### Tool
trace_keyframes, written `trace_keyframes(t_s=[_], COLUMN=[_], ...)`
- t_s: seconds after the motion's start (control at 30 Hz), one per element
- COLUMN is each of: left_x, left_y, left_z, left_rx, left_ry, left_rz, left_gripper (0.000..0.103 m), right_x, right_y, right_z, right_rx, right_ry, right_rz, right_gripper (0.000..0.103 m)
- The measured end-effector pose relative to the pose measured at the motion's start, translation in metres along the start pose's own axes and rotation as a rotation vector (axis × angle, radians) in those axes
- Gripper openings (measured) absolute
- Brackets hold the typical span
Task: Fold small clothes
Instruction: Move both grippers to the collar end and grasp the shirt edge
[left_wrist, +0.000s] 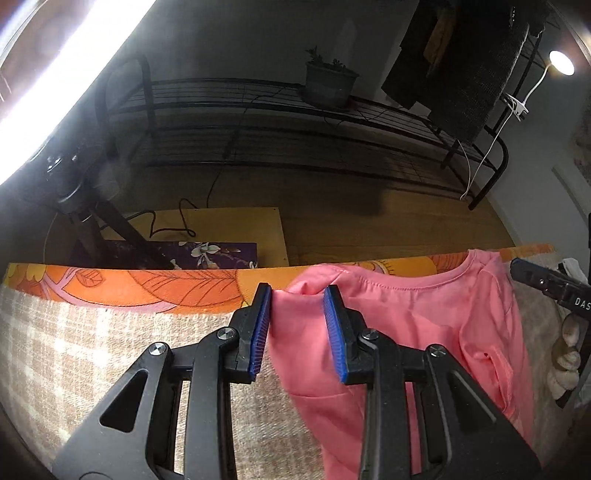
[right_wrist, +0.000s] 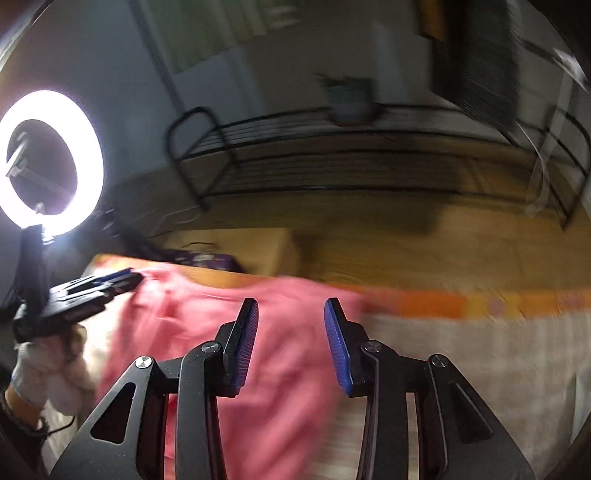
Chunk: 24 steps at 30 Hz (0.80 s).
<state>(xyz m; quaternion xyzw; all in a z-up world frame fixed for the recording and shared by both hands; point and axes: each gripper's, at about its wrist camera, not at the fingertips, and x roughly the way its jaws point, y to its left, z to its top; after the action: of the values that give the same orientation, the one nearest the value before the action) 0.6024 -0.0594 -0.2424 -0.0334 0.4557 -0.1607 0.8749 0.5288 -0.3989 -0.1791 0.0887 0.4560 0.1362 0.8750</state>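
A: How does the left hand-held gripper (left_wrist: 299, 291) stand?
B: Its blue pads (left_wrist: 258, 334) are spread apart, pointing forward and low.
A: And the right hand-held gripper (right_wrist: 291, 304)?
B: Its jaws gape wide too; a gloved left hand (right_wrist: 55, 373) grips the other handle.

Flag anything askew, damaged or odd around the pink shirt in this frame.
The pink cotton T-shirt lies rumpled and skewed on the beige checked blanket, one shoulder bunched between the open left gripper. The right gripper, also open, hovers over it. No damage visible. The right wrist view is motion-blurred.
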Motion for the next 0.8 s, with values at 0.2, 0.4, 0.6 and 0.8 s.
trace_keyframes(t_s=[0.2,0.4,0.6,0.8], left_x=[-0.022,-0.006,0.005,-0.011], left_y=[0.024,0.032,-0.002,0.005], left_z=[-0.007,-0.012,0.003,0.01], left_rx=[-0.026,-0.076,0.0,-0.017], left_ry=[-0.012,0.024,0.018,-0.021], left_rz=[-0.008,-0.042,0.096,0.003], left_gripper=[0.042,0.041,0.001,0.04], right_x=[0.008,0.023,0.028,0.019], right_y=[-0.036,-0.032,-0.02,-0.018], right_z=[-0.008,0.001,0.003,0.006], right_rx=[0.112,0.109,0.055,0.021], right_ry=[0.036,0.036,0.031,-0.017], right_rz=[0.104,0.139,0.085,0.019], right_gripper=[0.036,0.036,0.001,0.001])
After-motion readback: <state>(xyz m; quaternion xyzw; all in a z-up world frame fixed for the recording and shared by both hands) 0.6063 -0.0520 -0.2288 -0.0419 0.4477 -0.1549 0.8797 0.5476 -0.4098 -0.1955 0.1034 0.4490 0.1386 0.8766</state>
